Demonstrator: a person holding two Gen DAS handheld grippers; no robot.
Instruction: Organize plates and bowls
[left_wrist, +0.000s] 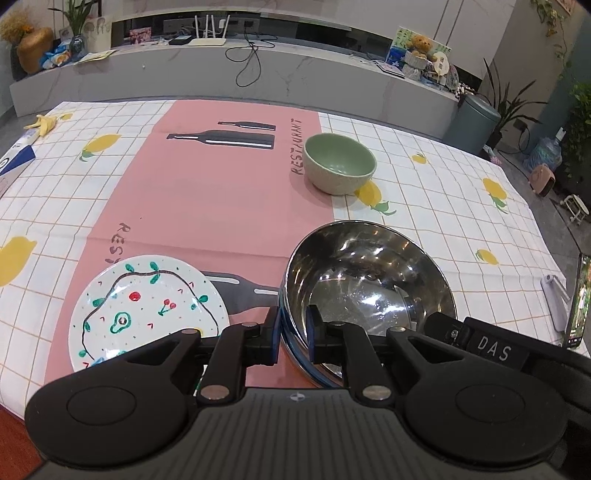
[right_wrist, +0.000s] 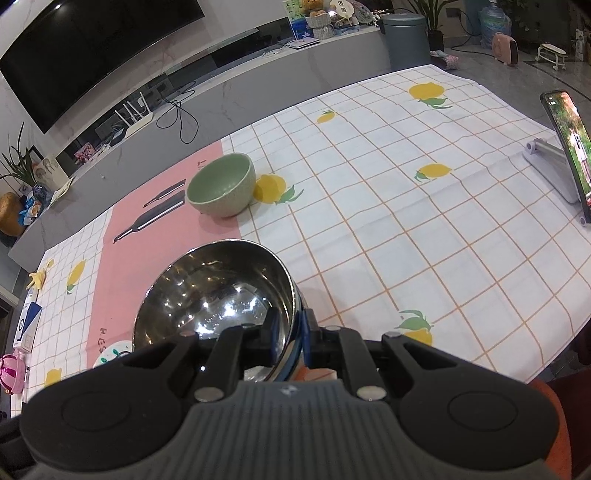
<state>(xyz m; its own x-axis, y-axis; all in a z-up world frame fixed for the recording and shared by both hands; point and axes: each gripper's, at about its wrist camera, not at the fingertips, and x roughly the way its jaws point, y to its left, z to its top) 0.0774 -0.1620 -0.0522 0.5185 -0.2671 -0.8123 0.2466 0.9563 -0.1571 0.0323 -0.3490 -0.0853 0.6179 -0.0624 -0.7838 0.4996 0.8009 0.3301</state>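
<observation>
Gripping the steel bowl (left_wrist: 369, 291) by its rim from two sides, the left tool (left_wrist: 293, 334) and the right tool (right_wrist: 290, 338) each stand narrow, one pad inside the wall and one outside, both clamped on the thin metal edge. The bowl sits at the near part of the tabletop (right_wrist: 424, 221), just beside the painted plate (left_wrist: 147, 310), with the green bowl (left_wrist: 338, 162) well apart, farther back on the edge of the pink runner (left_wrist: 207, 199). Judging by its look, the steel bowl is light and stiff but polished and slippery, so a pinch on the rim seems the only hold available, and two opposite pinches should keep it from swinging. The plate and the green bowl look ceramic: heavier, breakable, best set down gently and taken at the rim. Readable writing: "RESTAURANT" printed on the runner beside the green bowl, part of the same word near the plate, and "DAS" on a black label (left_wrist: 495, 350) on the right tool.
</observation>
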